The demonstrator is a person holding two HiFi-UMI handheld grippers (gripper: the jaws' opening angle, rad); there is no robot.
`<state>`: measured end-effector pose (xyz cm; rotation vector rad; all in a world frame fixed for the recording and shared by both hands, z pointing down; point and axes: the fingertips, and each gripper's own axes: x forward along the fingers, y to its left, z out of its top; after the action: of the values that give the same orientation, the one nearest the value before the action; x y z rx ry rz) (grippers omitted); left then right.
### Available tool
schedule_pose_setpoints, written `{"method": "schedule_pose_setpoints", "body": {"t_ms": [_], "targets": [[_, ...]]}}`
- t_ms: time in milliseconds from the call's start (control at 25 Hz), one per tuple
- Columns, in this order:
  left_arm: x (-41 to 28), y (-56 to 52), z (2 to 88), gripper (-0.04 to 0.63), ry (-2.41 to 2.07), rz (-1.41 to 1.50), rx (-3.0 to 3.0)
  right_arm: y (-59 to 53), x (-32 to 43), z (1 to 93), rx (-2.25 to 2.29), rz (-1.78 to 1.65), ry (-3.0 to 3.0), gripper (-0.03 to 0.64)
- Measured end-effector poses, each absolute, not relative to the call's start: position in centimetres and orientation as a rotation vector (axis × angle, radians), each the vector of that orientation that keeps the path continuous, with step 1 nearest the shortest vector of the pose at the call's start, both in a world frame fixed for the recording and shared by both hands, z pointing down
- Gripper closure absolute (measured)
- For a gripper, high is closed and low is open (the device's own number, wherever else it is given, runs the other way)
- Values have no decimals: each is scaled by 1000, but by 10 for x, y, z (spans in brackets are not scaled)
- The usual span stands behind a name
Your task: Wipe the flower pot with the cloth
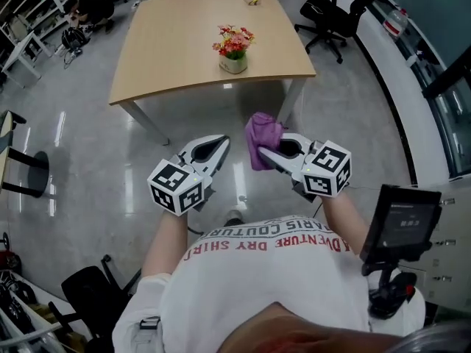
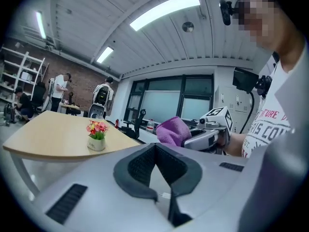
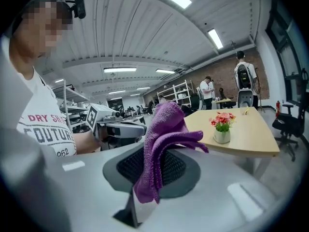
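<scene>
1. We hold a gripper in each hand, both raised in front of our chest over the glossy grey floor (image 1: pixel 88 168), short of the table (image 1: pixel 169 43).
2. The left gripper (image 1: pixel 221 144) has its jaws together with nothing between them. In the left gripper view the dark pads (image 2: pixel 140 166) meet at the tip.
3. The right gripper (image 1: pixel 263 151) is clamped on the purple cloth (image 1: pixel 261 132). In the right gripper view the cloth bunches up above the jaws, and one fold hangs down between the pads towards the camera.
4. The two grippers sit side by side, near each other but apart. Their tips point towards the table.
5. The flower pot (image 1: pixel 234 65) is small and pale, with red and pink flowers. It stands upright on the wooden table, close to the edge nearest us and well apart from both grippers and the cloth.
6. A small yellow item (image 1: pixel 255 0) lies at the table's far end. We cannot tell what it is.
7. Black office chairs (image 1: pixel 327 13) stand beyond the table's right corner.
8. A dark screen (image 1: pixel 402 226) on a mount sits at our right side.
</scene>
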<state>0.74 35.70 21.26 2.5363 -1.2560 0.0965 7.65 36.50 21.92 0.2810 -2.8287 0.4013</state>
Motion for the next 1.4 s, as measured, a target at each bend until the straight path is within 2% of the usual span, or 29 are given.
{"method": "schedule_pose_setpoints", "body": {"t_ms": [280,600,1080,1400], "targets": [[122,467,262,594,-1332,102,2516,481,196,271,262,360,-2824,577],[266,545,214,594,-1413,133,2552,548,328,232,190,356,-2870,571],[312,611,197,594,-1457,138,2559,610,377,212,195,322,-2927,571],[331,613,193,594,-1434,155,2602,613,390,210,212,301,-2943,571]]}}
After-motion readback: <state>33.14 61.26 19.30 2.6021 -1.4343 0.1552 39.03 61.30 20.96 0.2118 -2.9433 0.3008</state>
